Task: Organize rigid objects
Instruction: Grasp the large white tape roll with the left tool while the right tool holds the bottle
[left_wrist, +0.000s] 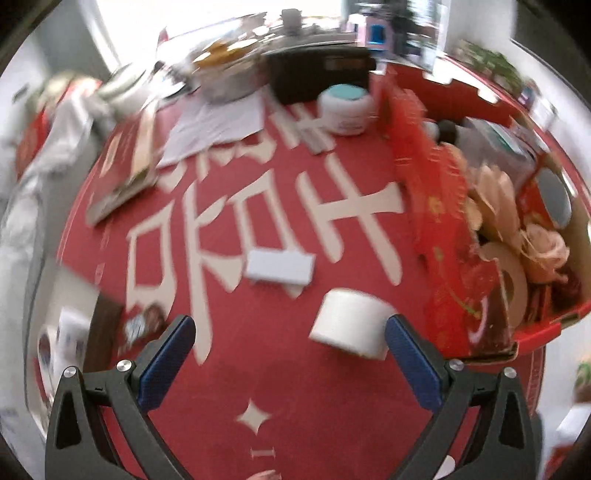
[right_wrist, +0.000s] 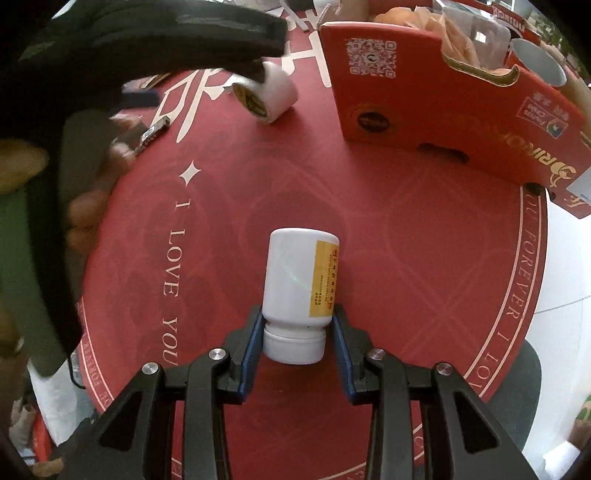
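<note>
Fingers on the right gripper (right_wrist: 298, 317) are clamping a white pill bottle (right_wrist: 301, 284) by its neck, cap toward the camera, over the red desk (right_wrist: 406, 266). Left gripper (left_wrist: 290, 328) is hanging wide open — tape roll (left_wrist: 351, 325) sitting at its 1 o'clock, red box (right_wrist: 424, 110) just beyond.
</note>
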